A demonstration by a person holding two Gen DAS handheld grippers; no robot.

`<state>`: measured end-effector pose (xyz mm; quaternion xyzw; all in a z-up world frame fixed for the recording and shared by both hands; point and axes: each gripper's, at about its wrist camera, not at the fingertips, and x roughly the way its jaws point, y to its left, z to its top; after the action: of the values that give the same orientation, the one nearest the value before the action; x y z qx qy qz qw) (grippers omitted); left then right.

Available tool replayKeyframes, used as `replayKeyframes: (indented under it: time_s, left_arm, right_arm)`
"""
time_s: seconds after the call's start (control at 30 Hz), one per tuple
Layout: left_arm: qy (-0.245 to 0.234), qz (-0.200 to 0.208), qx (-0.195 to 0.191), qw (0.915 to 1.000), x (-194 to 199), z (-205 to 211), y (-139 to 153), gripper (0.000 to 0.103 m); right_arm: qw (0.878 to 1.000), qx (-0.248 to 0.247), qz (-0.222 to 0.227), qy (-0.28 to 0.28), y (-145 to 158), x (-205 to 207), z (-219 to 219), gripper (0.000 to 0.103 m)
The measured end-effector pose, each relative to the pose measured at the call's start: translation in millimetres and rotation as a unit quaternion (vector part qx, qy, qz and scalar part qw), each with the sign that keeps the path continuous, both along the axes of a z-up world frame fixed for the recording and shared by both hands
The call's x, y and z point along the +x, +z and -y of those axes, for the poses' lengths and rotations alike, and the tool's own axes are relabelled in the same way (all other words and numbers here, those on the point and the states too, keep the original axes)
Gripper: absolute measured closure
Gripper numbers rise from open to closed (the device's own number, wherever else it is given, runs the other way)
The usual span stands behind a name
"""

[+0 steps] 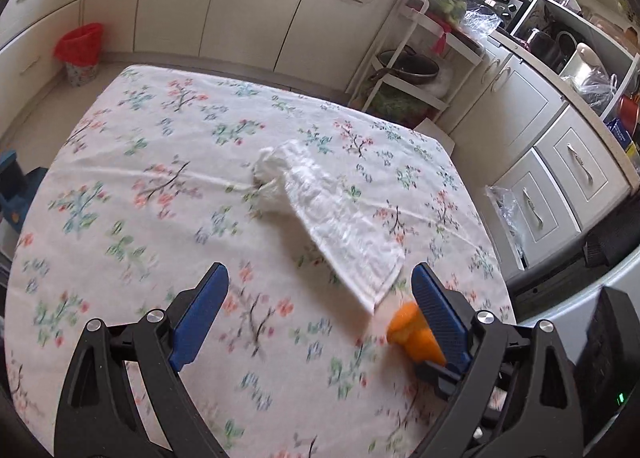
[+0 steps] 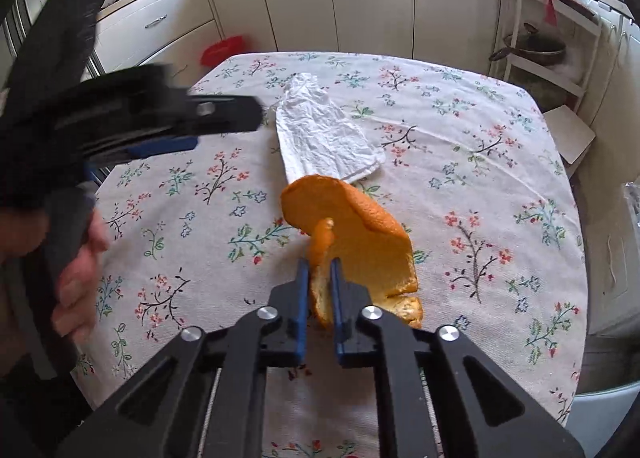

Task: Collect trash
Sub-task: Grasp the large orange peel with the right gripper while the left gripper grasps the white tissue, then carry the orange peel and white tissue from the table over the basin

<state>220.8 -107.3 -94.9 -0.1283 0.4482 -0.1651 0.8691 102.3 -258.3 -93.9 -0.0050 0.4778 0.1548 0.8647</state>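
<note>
Orange peel (image 2: 352,234) sits pinched between the closed-in fingers of the right hand-held gripper (image 2: 320,278), lifted above the floral desk (image 2: 500,178) — just before a crumpled white tissue (image 2: 324,134). Left hand-held gripper (image 1: 320,290) hovers spread wide, holding nothing.

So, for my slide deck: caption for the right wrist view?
Right gripper clamps orange peel above floral tablecloth, crumpled white tissue beyond.
</note>
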Motion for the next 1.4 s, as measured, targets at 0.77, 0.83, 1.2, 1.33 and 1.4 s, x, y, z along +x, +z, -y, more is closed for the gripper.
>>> replayKeyframes:
  time_s: [0.77,0.83,1.2,1.33,1.4]
  left_arm:
    - [-0.019,0.018,0.011,0.9996,-57,-20,14,0.102]
    - [-0.003,0.011,-0.009,0.9999,-75,-43,17,0.102]
    - [0.003,0.021,-0.025,0.9995,-178,-89,27,0.102]
    - [-0.01,0.033,-0.044,0.9984,-211,-95,36,0.102]
    - [-0.024,0.049,-0.047,0.9974,-227,-92,43,0.101]
  right_arm:
    - [0.976,0.2,-0.035,-0.073,33,-19,46,0.098]
    - [0.972,0.22,-0.032,-0.077,39,-27,47,0.098]
    - [0.939,0.317,-0.01,-0.133,42,-92,81,0.098]
    - [0.926,0.34,-0.007,-0.163,37,-114,96,0.098]
    - [0.92,0.349,-0.008,-0.179,34,-122,104,0.098]
